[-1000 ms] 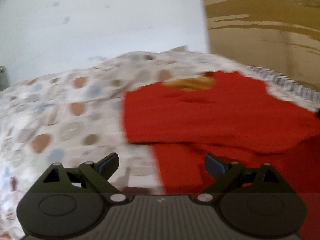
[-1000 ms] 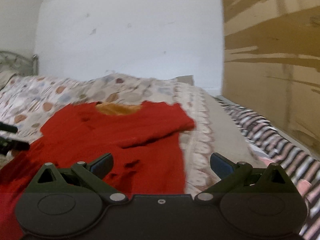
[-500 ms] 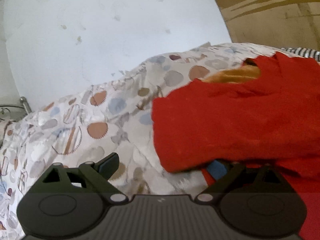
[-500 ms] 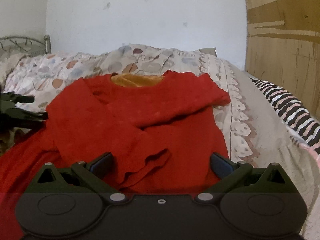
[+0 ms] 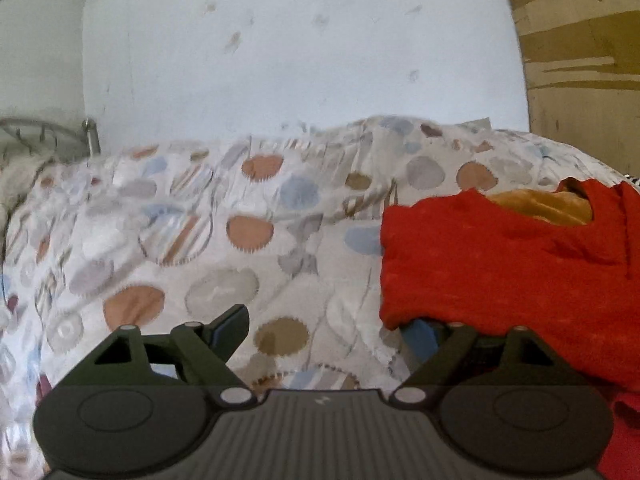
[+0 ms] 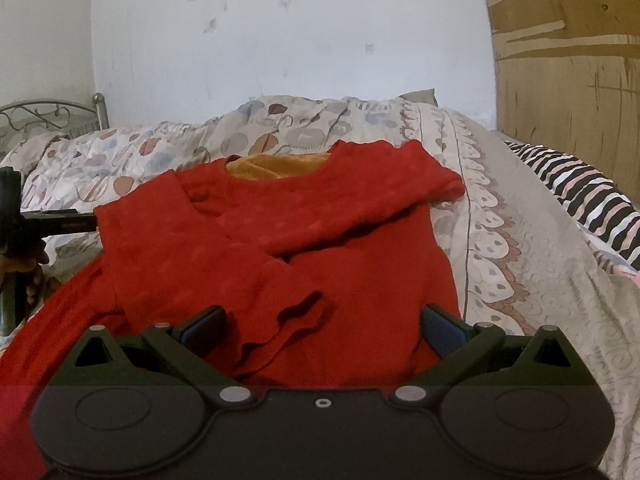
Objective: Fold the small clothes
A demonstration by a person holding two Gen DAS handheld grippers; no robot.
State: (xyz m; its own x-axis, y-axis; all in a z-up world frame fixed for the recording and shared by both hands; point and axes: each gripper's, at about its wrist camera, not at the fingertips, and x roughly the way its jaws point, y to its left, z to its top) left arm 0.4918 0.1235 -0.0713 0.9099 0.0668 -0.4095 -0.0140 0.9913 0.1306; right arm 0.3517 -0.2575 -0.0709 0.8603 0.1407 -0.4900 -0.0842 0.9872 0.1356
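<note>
A red long-sleeved garment (image 6: 320,240) with an orange lining at the neck lies on the bed, both sleeves folded across its front. My right gripper (image 6: 324,330) is open, low over the hem end, with a sleeve cuff (image 6: 288,328) between its fingers. My left gripper (image 5: 324,332) is at the garment's (image 5: 512,264) left folded edge. Its jaws are closing but still wide apart; the right fingertip (image 5: 420,338) is tucked under the red edge, the left one (image 5: 228,326) over the bedspread. In the right wrist view, the left gripper (image 6: 60,226) and a hand show at far left.
A patterned bedspread (image 5: 200,240) with round blotches covers the bed. A metal bed frame (image 6: 48,114) stands at back left, a striped cloth (image 6: 580,192) lies at right. A white wall is behind, and a brown board (image 6: 568,60) at the right.
The left gripper has slid left to the garment's side edge, its right fingertip now under the red cloth, jaws slightly narrower. The right gripper came lower toward the hem, then held still.
</note>
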